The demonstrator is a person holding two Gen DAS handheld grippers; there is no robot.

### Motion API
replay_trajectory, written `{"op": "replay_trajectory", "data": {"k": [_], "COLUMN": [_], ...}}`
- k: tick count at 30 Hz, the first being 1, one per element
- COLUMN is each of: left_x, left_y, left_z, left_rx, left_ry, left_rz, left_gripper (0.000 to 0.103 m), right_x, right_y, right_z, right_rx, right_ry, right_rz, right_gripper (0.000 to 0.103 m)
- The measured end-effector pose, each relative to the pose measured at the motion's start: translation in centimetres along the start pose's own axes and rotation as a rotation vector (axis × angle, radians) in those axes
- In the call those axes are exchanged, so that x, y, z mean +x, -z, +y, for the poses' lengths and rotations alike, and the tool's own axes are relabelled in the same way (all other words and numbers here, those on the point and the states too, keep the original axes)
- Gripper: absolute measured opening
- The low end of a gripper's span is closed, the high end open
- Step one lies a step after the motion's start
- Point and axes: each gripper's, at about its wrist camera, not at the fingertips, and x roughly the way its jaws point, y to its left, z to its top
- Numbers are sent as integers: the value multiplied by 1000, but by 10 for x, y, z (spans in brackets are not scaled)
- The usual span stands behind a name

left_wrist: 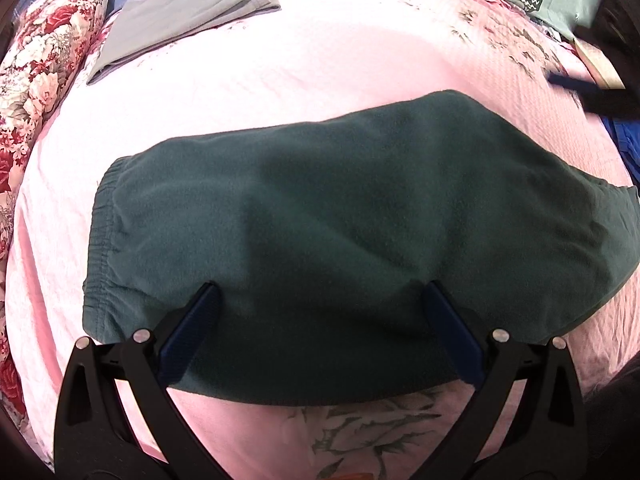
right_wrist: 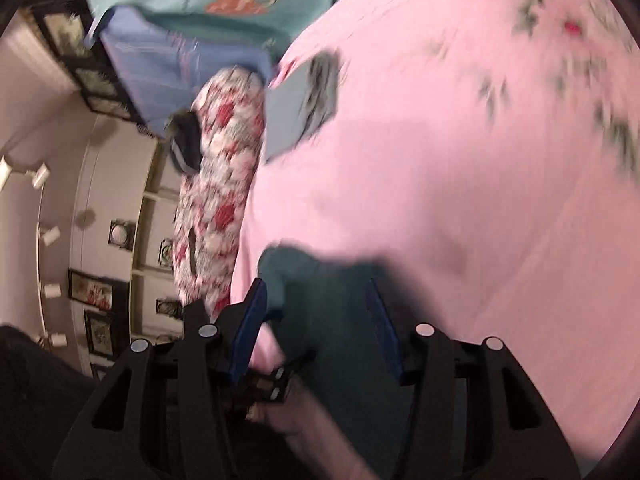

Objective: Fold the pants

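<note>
The dark green pants (left_wrist: 340, 240) lie folded on the pink bed (left_wrist: 280, 72). The left gripper (left_wrist: 320, 292) rests on their near edge, jaws spread wide – gripping nothing. The right gripper (right_wrist: 316, 288) hovers blurred, jaws half open around a pants corner – no pinch visible.

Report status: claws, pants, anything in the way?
Left claw open over green pants. Right claw open, clear. Pants folded on pink bedsheet. Nothing blocking.
</note>
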Motion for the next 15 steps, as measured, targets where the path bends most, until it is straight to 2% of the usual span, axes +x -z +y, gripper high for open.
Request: {"op": "replay_trajectory", "data": {"k": [1, 4, 5, 6, 7, 12, 13, 15], "left_x": [0, -3, -4, -4, -5, -11, -11, -9], "left_y": [1, 6, 6, 7, 7, 14, 14, 10], "left_z": [1, 1, 1, 1, 2, -2, -4, -5], "left_rx": [0, 0, 0, 0, -4, -26, -33, -51], "left_ry": [1, 1, 2, 2, 3, -11, -17, -27], "left_rz": [-6, -19, -21, -20, -19, -31, -36, -32], "left_gripper": [101, 101, 101, 101, 101, 101, 101, 101], "right_x": [5, 1, -5, -29, -45, -171, -184, -230], "right_y": [15, 64, 77, 96, 104, 169, 180, 214], "right_z": [-2, -26, -34, -44, -48, -80, -83, -96], "right_rx": [12, 83, 117, 165, 192, 354, 388, 496], "right_ry": [29, 197, 227, 209, 229, 460, 475, 515], "right_rz": [2, -19, -40, -107, -149, -449, -498, -659], "right_gripper": [53, 53, 48, 49, 49, 52, 52, 52]}}
